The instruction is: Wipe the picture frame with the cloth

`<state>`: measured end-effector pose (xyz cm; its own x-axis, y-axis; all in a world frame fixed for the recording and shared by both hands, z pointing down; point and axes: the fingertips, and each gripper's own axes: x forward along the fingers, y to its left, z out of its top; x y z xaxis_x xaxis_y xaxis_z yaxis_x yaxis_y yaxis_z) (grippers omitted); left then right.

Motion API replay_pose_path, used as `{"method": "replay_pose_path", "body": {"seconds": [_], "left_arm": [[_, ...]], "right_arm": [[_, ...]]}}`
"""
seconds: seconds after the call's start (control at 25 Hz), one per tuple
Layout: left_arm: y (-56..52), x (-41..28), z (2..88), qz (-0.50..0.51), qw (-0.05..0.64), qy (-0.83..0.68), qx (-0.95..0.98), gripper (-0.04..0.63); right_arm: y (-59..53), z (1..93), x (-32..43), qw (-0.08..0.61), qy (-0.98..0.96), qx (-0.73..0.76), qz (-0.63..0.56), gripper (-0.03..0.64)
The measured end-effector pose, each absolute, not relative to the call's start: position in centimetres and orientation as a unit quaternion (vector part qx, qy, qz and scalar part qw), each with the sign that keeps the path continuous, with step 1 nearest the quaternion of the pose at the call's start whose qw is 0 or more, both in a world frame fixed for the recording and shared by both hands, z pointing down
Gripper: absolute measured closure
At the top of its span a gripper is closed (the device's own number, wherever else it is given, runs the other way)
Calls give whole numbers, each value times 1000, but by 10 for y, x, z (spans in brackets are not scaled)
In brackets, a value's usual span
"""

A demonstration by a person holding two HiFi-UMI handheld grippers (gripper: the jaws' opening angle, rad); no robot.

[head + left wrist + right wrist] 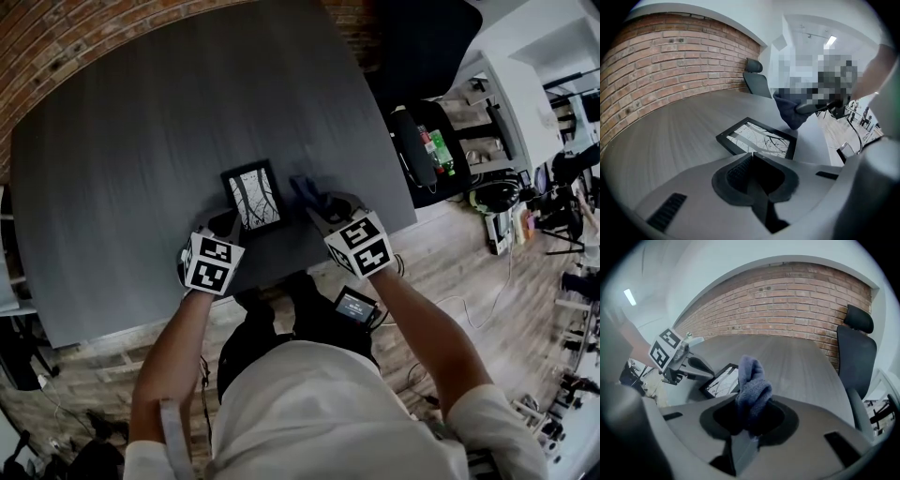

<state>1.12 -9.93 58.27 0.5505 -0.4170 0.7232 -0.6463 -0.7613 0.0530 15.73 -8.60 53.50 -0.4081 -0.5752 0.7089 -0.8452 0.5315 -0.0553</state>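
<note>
A black picture frame (254, 197) with a branch print lies flat on the grey table (141, 159), near its front edge. My left gripper (231, 225) is shut with nothing between its jaws, its tips at the frame's (757, 139) near left corner; whether they touch it I cannot tell. My right gripper (314, 208) hangs just right of the frame, shut on a bunched blue-grey cloth (304, 192). In the right gripper view the cloth (752, 383) sticks up from between the jaws, with the frame (723, 380) and the left gripper (679, 359) beyond it to the left.
A brick wall (670, 61) curves round the table's far side. A black office chair (855, 352) stands at the far right corner. Bags and a bottle (441, 150) crowd the wooden floor to the right of the table.
</note>
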Motion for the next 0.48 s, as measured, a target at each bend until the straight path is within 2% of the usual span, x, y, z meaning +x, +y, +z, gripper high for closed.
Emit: {"method": "replay_pose_path", "body": {"seconds": [0.16,0.32,0.48], "left_arm": [[-96,12,578,358,155,-312,866,577],[-85,21,571,351,157,-301,873,506],[-76,26,578,366,151,-287,872,498]], "right_arm": [[-112,527,156,324,-816,433,203,515],[-142,520,146,330,-828,413,188,515],[-176,516,122,337,-843,381,176,515]]}}
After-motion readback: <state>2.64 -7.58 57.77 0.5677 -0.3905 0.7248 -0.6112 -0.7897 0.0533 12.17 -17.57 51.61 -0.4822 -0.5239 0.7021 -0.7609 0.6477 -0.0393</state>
